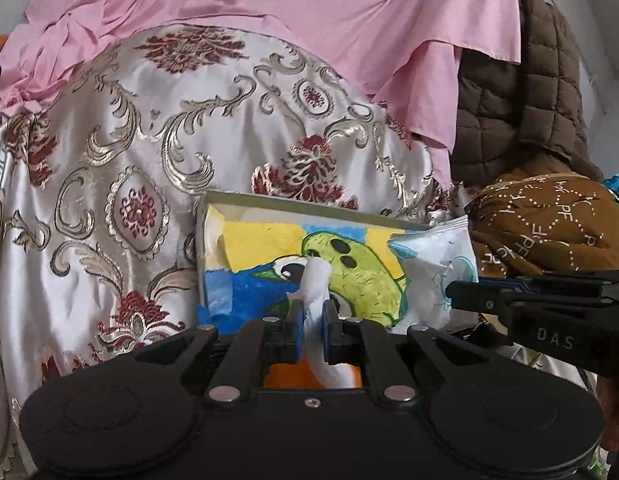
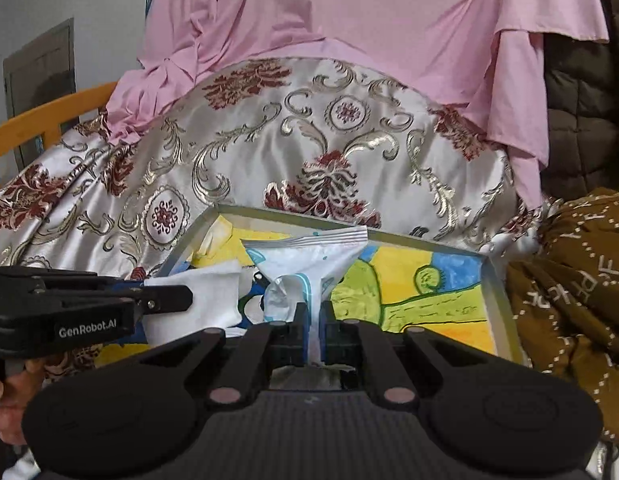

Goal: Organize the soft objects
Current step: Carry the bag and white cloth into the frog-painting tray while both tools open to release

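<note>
Left gripper (image 1: pixel 312 312) pinching a white tissue (image 1: pixel 315 280); right gripper (image 2: pixel 314 320) clamped on a crinkled white packet (image 2: pixel 309 256). Both held over a painted tray (image 2: pixel 497 280) resting against a patterned satin cloth (image 2: pixel 269 140), pink fabric (image 2: pixel 349 20) draped above, brown scarf (image 2: pixel 569 280) beside.

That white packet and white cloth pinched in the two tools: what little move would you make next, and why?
Probably lower both onto the painted tray and let go. The left gripper is shut on the white cloth, the right gripper on the white packet, and both already hang just above the tray.
</note>
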A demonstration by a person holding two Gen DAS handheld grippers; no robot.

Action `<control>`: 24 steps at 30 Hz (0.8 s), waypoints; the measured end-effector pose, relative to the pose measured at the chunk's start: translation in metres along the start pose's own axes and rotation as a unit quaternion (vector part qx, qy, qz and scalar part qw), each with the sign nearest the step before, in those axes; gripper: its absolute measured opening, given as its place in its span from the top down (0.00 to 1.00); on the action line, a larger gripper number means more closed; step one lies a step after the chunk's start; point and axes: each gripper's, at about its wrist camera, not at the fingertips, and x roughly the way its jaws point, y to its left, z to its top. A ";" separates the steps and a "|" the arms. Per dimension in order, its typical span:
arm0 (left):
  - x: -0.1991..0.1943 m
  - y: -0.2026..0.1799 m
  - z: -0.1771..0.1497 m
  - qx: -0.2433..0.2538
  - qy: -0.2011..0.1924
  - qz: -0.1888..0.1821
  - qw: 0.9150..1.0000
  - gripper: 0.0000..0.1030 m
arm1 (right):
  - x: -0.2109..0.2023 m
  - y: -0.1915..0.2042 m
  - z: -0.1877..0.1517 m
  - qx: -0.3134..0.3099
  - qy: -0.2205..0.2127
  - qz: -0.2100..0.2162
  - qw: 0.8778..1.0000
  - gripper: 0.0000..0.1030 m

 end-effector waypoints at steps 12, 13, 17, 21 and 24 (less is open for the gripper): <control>0.007 0.015 -0.007 -0.013 0.013 0.007 1.000 0.90 | 0.019 0.018 -0.005 -0.020 0.022 0.005 1.000 0.93; 0.006 0.015 -0.007 -0.011 0.012 0.008 1.000 0.89 | 0.020 0.018 -0.006 -0.021 0.023 0.004 1.000 0.92; 0.006 0.013 -0.007 -0.007 0.015 0.014 1.000 0.85 | 0.021 0.019 -0.007 -0.022 0.026 0.001 0.999 0.87; 0.004 0.011 -0.007 -0.008 0.016 0.024 1.000 0.82 | 0.019 0.020 -0.007 -0.024 0.026 0.000 0.999 0.81; 0.002 0.009 -0.006 -0.004 0.020 0.033 0.999 0.76 | 0.017 0.020 -0.008 -0.027 0.027 -0.001 0.999 0.78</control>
